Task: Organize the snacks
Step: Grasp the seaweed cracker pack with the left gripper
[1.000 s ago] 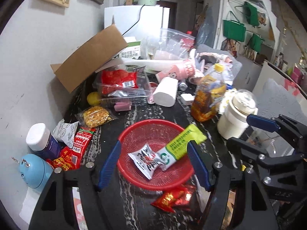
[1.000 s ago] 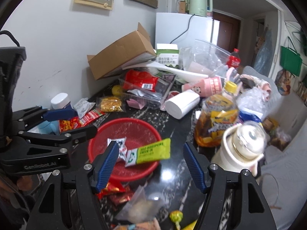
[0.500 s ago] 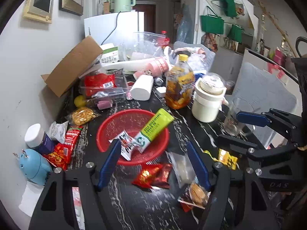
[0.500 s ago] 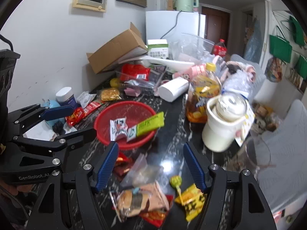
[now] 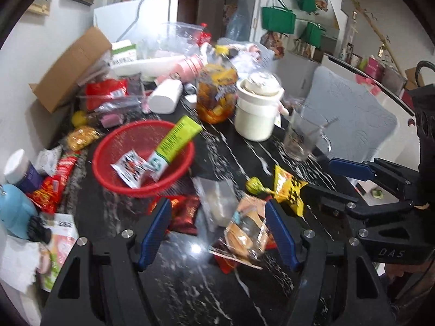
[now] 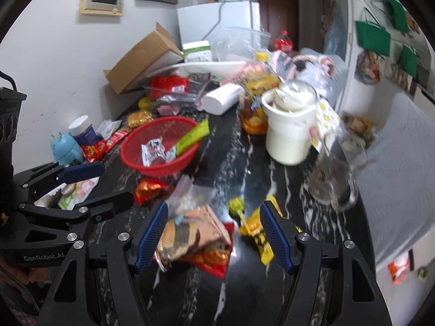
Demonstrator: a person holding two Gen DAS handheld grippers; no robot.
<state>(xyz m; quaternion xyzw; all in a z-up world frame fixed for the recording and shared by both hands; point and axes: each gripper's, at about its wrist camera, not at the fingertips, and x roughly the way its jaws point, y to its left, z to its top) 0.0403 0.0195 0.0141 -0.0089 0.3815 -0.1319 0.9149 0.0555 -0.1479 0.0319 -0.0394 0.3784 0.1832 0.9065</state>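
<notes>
A red basket [image 5: 100, 163] [image 6: 130, 141] stands on the black marble table and holds a green snack pack [image 5: 176, 138] and a white packet [image 5: 130, 168]. Nearer lie loose snacks: a clear bag [image 5: 217, 203], a wrapped bread [image 5: 244, 231] [image 6: 187, 233], a yellow packet [image 5: 288, 190] [image 6: 255, 231], a green lollipop [image 5: 254, 184] and dark red packets [image 5: 185, 212]. My left gripper [image 5: 216, 203] [image 6: 117, 182] hovers open over the clear bag and bread. My right gripper [image 6: 213, 206] [image 5: 319, 176] hovers open beside it, over the bread and yellow packet. Neither holds anything.
Behind the basket stand a white ceramic jar [image 5: 258, 108], an orange-filled bottle [image 5: 217, 92], a glass mug [image 5: 301, 138] and a fallen white tub [image 5: 165, 97]. A cardboard box [image 5: 70, 68] leans on the wall. More packets [image 5: 54, 182] line the left edge. A grey chair [image 5: 350, 119] sits right.
Both grippers have drawn back from the basket toward the near end of the table and sunk a little. The loose snacks now show between their fingers. The jaws stand as wide as before.
</notes>
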